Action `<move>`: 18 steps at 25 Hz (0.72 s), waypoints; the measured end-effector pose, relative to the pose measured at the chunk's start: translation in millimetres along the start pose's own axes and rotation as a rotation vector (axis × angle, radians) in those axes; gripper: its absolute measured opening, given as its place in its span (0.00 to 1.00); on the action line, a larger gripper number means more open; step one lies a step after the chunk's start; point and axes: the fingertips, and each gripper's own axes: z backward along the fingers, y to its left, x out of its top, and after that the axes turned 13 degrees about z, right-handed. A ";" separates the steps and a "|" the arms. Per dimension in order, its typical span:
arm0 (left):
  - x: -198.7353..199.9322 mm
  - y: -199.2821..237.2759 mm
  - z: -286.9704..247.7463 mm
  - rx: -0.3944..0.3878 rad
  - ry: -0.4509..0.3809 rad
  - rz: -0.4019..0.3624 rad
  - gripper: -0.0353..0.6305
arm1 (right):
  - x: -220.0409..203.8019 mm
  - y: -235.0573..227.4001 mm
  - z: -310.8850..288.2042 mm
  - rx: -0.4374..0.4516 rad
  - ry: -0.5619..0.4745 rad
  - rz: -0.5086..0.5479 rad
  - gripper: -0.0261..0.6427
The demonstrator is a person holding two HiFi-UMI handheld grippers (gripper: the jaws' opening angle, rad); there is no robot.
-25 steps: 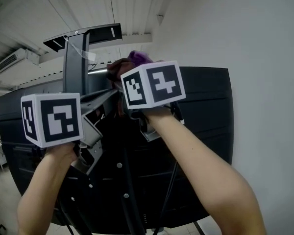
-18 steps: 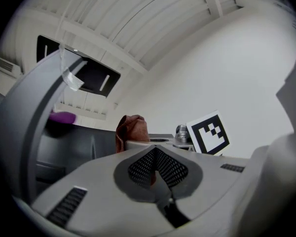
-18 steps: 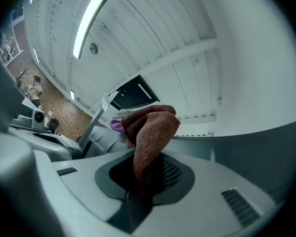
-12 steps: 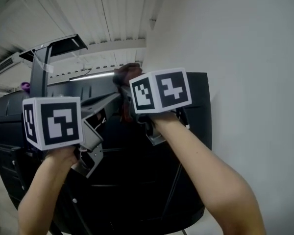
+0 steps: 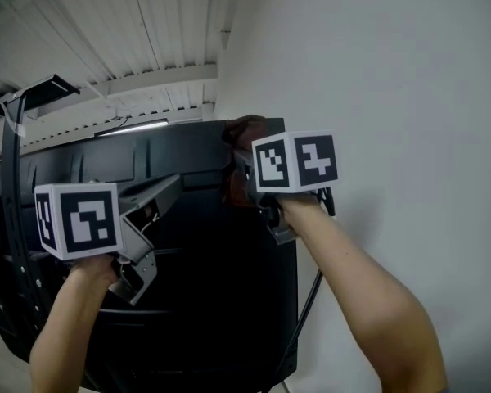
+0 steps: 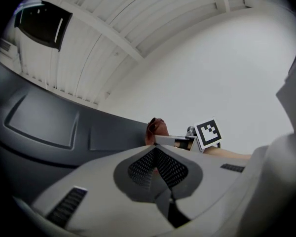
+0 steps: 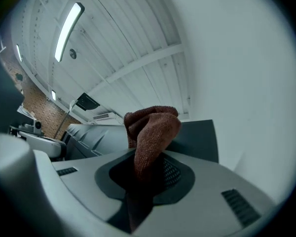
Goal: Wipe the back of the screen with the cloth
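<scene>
Right up close, my right gripper [image 7: 148, 171] has its jaws clamped on the cloth [image 7: 155, 132]. It's a rust-brown wad, pinched low so a fat fold stands out past the tips. That fold is what should meet the panel, not the hard plastic. My left gripper [image 6: 155, 158] has its jaws pressed together with nothing between them. It hangs lower and to the left, tips aimed at the screen and apart from it as far as I can tell. I judge it's simply staying out of the way, since one cloth needs only one gripper.

Just beyond, the cloth sits at the top right corner of the back of the screen [image 5: 204, 285], bunched against the upper edge. That black moulded panel fills the middle of the head view and faces me, well within reach. I read this as mid-wipe, working the top edge at the corner. The broad panel below looks yet to be covered, though I can't see dust either way.

A dark cable [image 5: 308, 305] hangs beside the right edge, worth steering clear of. Farthest off are the white wall [image 5: 409, 97] and the ribbed ceiling [image 5: 147, 31].
</scene>
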 end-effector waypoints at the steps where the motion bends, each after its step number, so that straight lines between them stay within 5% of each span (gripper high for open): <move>1: -5.0 -3.8 -6.4 0.003 0.004 0.005 0.07 | -4.2 -12.5 7.1 -0.012 0.003 0.008 0.14; 11: -15.2 -8.7 -16.4 0.044 -0.001 0.012 0.07 | -17.7 -46.5 24.0 -0.028 0.017 0.028 0.14; 18: -19.6 4.8 11.2 0.095 -0.006 0.019 0.07 | -5.1 -1.3 19.0 0.067 -0.031 -0.014 0.14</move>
